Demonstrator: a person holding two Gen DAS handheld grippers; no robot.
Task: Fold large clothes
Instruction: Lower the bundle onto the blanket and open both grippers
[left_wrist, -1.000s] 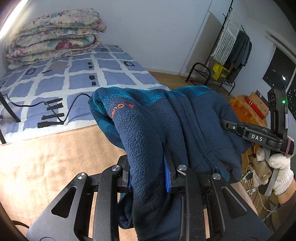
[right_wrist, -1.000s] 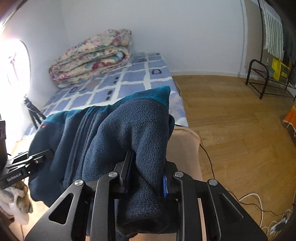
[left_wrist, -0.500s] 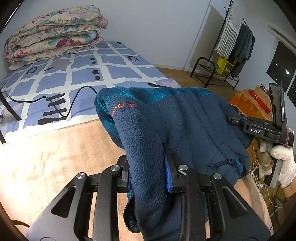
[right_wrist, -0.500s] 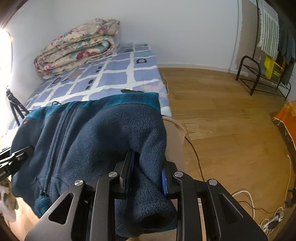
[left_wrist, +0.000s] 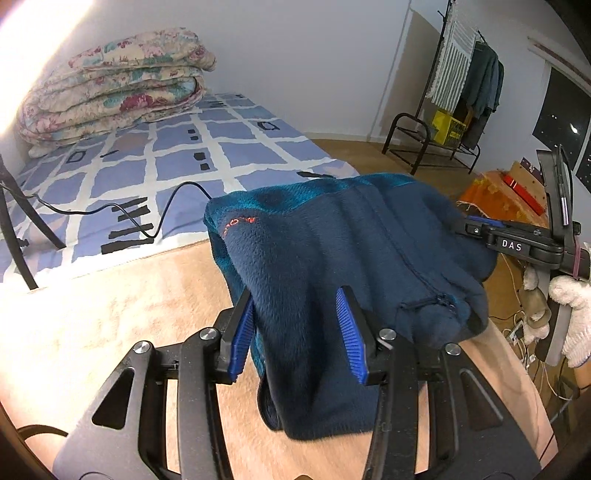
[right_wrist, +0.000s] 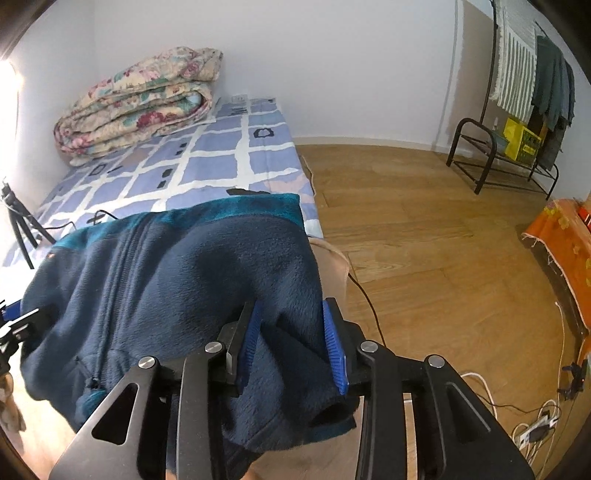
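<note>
A dark navy fleece jacket (left_wrist: 332, 251) with teal trim and a zip lies folded in a bundle on a tan blanket (left_wrist: 110, 314). It also shows in the right wrist view (right_wrist: 177, 280). My left gripper (left_wrist: 299, 332) is open, its blue pads on either side of the jacket's near left edge. My right gripper (right_wrist: 291, 339) is open around the jacket's near right edge. The right gripper also shows in the left wrist view (left_wrist: 517, 243), at the jacket's far right side.
A blue-and-white checked mattress (left_wrist: 166, 166) lies behind, with a folded floral quilt (left_wrist: 110, 96) at its head and a black cable (left_wrist: 110, 210) across it. A clothes rack (right_wrist: 517, 110) stands far right on the wooden floor (right_wrist: 424, 240). An orange cloth (right_wrist: 561, 229) lies right.
Both grippers have opened and let go of the jacket. The jacket has come down from being held up and now rests on the tan blanket.
</note>
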